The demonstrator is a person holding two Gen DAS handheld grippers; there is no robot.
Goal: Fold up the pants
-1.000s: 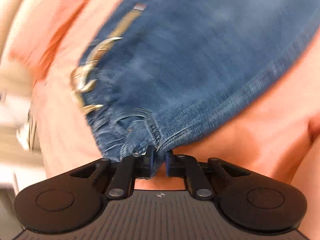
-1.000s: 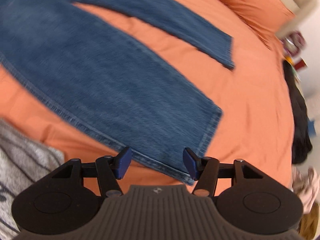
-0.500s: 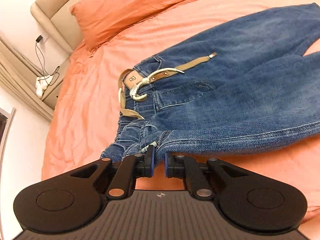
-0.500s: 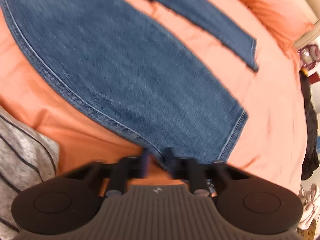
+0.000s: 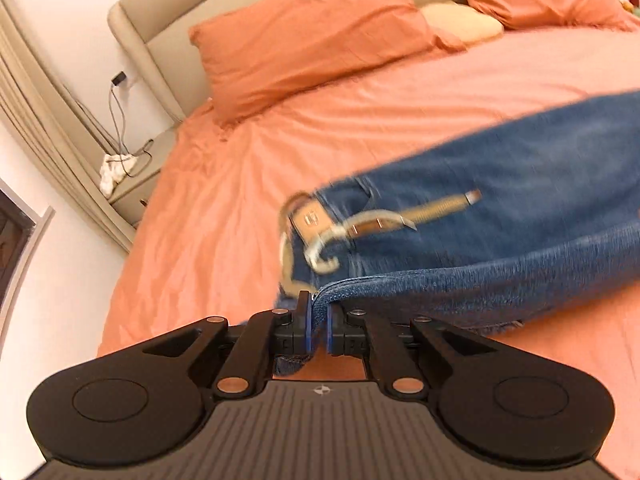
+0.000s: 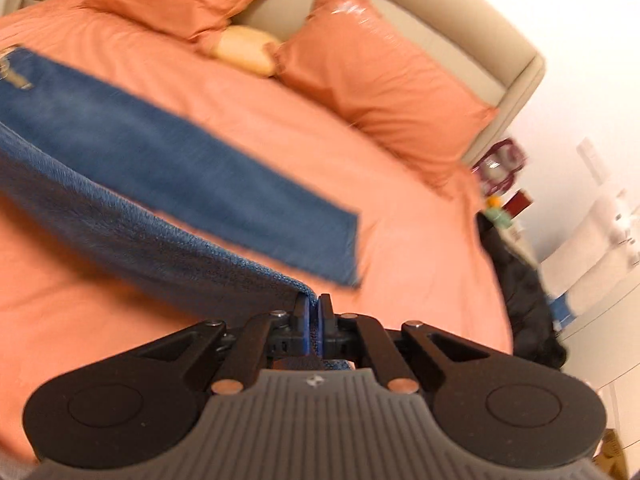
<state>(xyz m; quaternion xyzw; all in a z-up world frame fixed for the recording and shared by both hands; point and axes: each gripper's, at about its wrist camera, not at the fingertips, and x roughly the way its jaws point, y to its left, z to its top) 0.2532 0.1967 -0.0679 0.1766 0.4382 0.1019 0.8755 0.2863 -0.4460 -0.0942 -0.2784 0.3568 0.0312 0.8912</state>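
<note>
Orange-sheeted bed (image 5: 240,184). Jeans (image 5: 540,184) half lifted off it; left gripper (image 5: 319,328) clamps the waistband edge, right gripper (image 6: 313,326) the leg's outer seam. Denim looks heavy, floppy; seams give firm purchase.

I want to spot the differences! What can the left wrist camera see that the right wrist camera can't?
Only the left view shows the belt buckle, the nightstand with cables and the left gripper pinching the jeans near the waist. Only the right view shows a leg's hem end, black clothes beside the bed and the right gripper clamped on denim. Both show the orange bed, pillows and headboard.
</note>
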